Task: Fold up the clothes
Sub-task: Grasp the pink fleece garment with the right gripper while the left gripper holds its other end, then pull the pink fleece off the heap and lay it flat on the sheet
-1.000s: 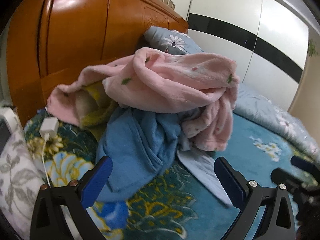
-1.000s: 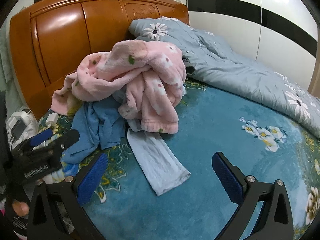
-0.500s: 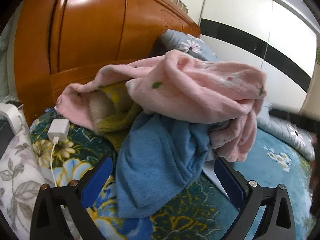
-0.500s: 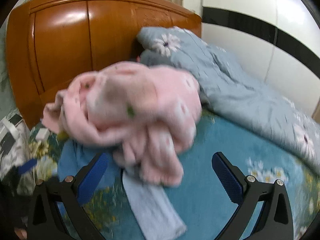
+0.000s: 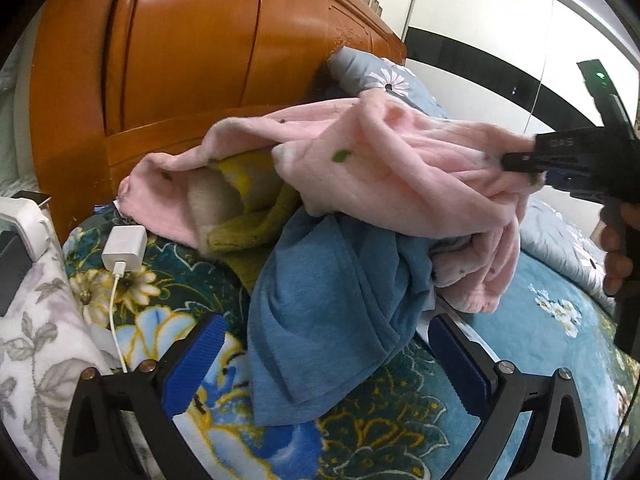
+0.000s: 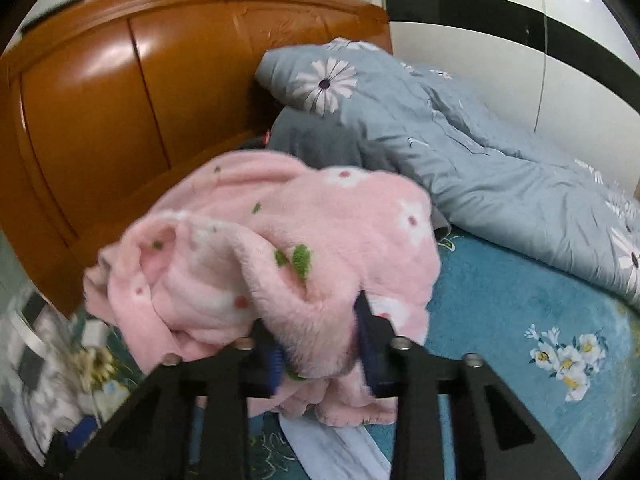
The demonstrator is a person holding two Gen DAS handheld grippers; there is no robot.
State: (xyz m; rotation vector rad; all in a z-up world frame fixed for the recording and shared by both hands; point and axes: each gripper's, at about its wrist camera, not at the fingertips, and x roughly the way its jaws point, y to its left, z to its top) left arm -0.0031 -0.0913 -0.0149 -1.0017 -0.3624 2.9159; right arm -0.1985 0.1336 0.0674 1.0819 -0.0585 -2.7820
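Observation:
A pile of clothes lies on the bed by the headboard. On top is a fluffy pink garment (image 5: 400, 168) with flower and leaf print. Under it lie a blue garment (image 5: 336, 304), a yellow-green one (image 5: 256, 208) and a pale blue-white piece (image 6: 340, 448). My right gripper (image 6: 320, 340) is shut on a fold of the pink garment (image 6: 288, 248); it also shows in the left wrist view (image 5: 528, 168). My left gripper (image 5: 324, 360) is open and empty, low over the blue garment's near edge.
The wooden headboard (image 5: 180, 60) stands behind the pile. A grey-blue flowered quilt (image 6: 480, 152) lies at the right. A white charger with cable (image 5: 124, 248) lies on the teal floral sheet (image 6: 540, 308) at the left, beside a grey leaf-print pillow (image 5: 36, 320).
My right gripper moved in onto the pile and closed on the pink garment. My left gripper came closer to the pile and stayed open.

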